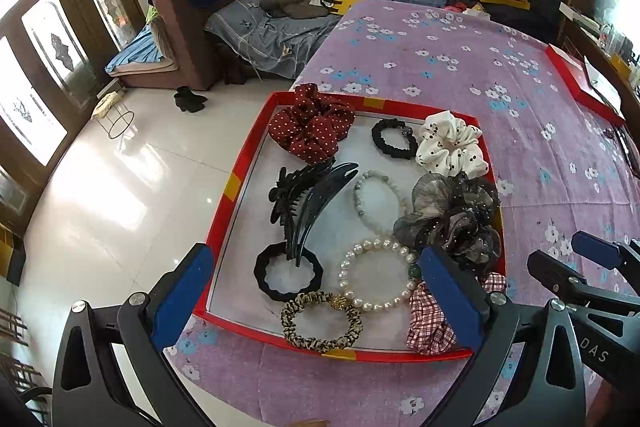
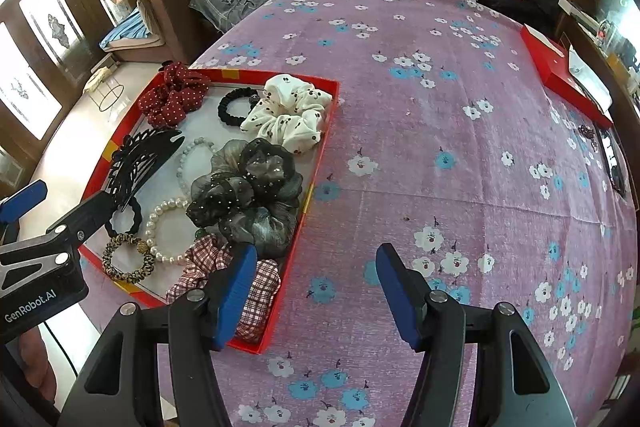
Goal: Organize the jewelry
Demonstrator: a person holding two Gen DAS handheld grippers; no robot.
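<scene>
A red tray (image 1: 236,187) (image 2: 316,163) sits on the purple flowered tablecloth. It holds scrunchies, bracelets and hair clips: a red dotted scrunchie (image 1: 310,125), a white scrunchie (image 1: 450,143), a grey organza scrunchie (image 1: 452,219) (image 2: 248,195), a pearl bracelet (image 1: 376,275), a leopard hair tie (image 1: 320,323), a black claw clip (image 1: 304,203) and a plaid scrunchie (image 2: 256,287). My left gripper (image 1: 316,275) is open and empty, above the tray's near edge. My right gripper (image 2: 316,275) is open and empty, over the cloth just right of the tray.
A second red box (image 2: 560,71) lies at the table's far right edge, with a small dark item (image 2: 586,131) near it. A sofa (image 1: 280,7) piled with clothes stands beyond the table. White tiled floor (image 1: 120,187) lies to the left.
</scene>
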